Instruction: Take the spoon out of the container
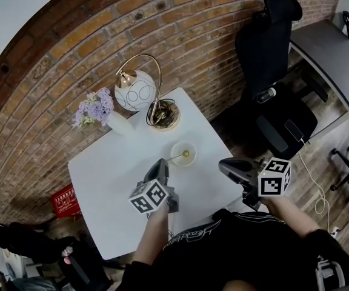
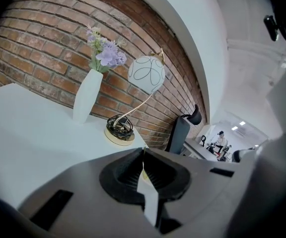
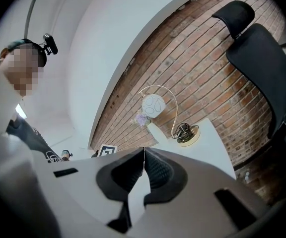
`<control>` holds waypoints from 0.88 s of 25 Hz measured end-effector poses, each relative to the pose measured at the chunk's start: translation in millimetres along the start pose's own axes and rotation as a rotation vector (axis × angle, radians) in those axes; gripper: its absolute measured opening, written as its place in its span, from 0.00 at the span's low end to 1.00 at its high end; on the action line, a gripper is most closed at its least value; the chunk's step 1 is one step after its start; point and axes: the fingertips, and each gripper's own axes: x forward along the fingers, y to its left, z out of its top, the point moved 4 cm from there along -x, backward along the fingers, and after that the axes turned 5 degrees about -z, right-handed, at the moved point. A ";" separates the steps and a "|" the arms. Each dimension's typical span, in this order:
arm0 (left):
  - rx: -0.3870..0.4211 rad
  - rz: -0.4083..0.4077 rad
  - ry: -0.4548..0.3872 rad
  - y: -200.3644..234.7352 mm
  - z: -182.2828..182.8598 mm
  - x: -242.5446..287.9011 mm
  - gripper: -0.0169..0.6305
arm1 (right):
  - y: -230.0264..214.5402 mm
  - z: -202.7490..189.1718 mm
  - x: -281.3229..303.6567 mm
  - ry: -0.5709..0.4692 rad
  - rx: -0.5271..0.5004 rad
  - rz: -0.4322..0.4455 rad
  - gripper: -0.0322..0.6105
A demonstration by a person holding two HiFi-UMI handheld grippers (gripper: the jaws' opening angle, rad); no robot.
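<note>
A small pale round container (image 1: 183, 154) sits on the white table (image 1: 108, 180), near its right side. A thin gold spoon (image 1: 176, 158) lies with its bowl end in the container and its handle pointing toward me. My left gripper (image 1: 163, 163) meets the end of that handle, and its jaws are shut on it. In the left gripper view the left gripper (image 2: 143, 151) shows closed pads with only a thin sliver between them. My right gripper (image 1: 225, 166) hovers off the table's right edge. The right gripper (image 3: 144, 150) is shut and holds nothing.
At the back of the table stand a gold arc lamp (image 1: 137, 90) with a round base (image 1: 164, 115) and a white vase of purple flowers (image 1: 119, 123). A black office chair (image 1: 271, 71) stands to the right, with a red crate (image 1: 65, 200) on the floor at left.
</note>
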 end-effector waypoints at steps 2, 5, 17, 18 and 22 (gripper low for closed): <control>0.002 -0.005 -0.023 -3.2 4.2 -8.1 0.04 | 9.5 -2.2 -0.4 0.007 -0.030 0.011 0.05; 0.007 -0.021 -0.058 -11.7 12.2 -23.6 0.04 | 22.9 -5.4 -1.7 0.020 -0.075 0.021 0.05; 0.141 -0.118 -0.119 -69.4 39.7 -113.0 0.04 | 78.4 -9.9 -13.9 -0.007 -0.139 0.060 0.05; 0.146 -0.130 -0.115 -74.6 38.8 -120.5 0.04 | 83.7 -11.2 -14.9 -0.010 -0.143 0.066 0.05; 0.152 -0.171 -0.114 -93.7 34.4 -150.1 0.04 | 105.5 -14.4 -19.4 -0.032 -0.143 0.100 0.05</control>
